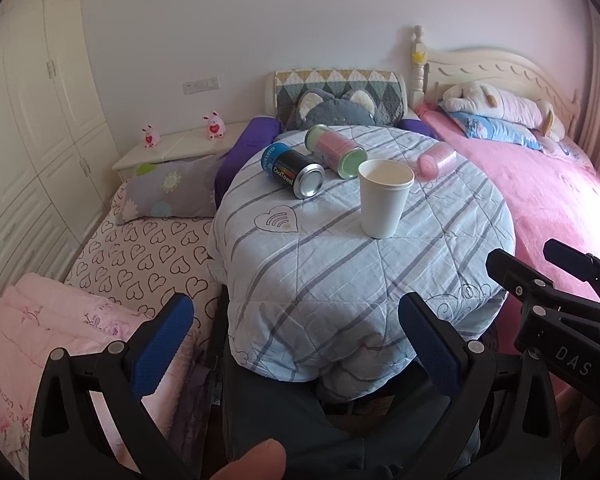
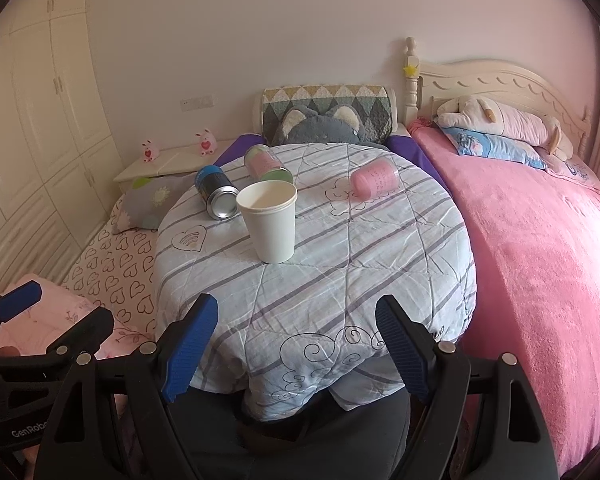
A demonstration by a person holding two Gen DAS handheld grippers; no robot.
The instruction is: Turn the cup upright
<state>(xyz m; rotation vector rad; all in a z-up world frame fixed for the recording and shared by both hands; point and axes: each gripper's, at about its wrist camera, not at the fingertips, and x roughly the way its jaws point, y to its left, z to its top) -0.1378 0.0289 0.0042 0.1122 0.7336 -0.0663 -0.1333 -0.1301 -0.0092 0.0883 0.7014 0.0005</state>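
A white paper cup [image 1: 384, 198] [image 2: 269, 222] stands upright, mouth up, on the round table under a striped light-blue quilt [image 1: 340, 264] [image 2: 320, 248]. My left gripper [image 1: 296, 334] is open and empty, held back from the table's near edge. My right gripper [image 2: 296, 340] is also open and empty at the near edge; its fingers [image 1: 568, 262] show at the right of the left wrist view. Neither touches the cup.
Three cylinders lie on their sides behind the cup: a black-and-blue can [image 1: 292, 170] [image 2: 217, 192], a pink-and-green canister [image 1: 336, 152] [image 2: 266, 164], and a pink cup [image 1: 436, 160] [image 2: 374, 178]. A pink bed [image 2: 540, 248] lies right, a heart-print bed [image 1: 140, 256] left.
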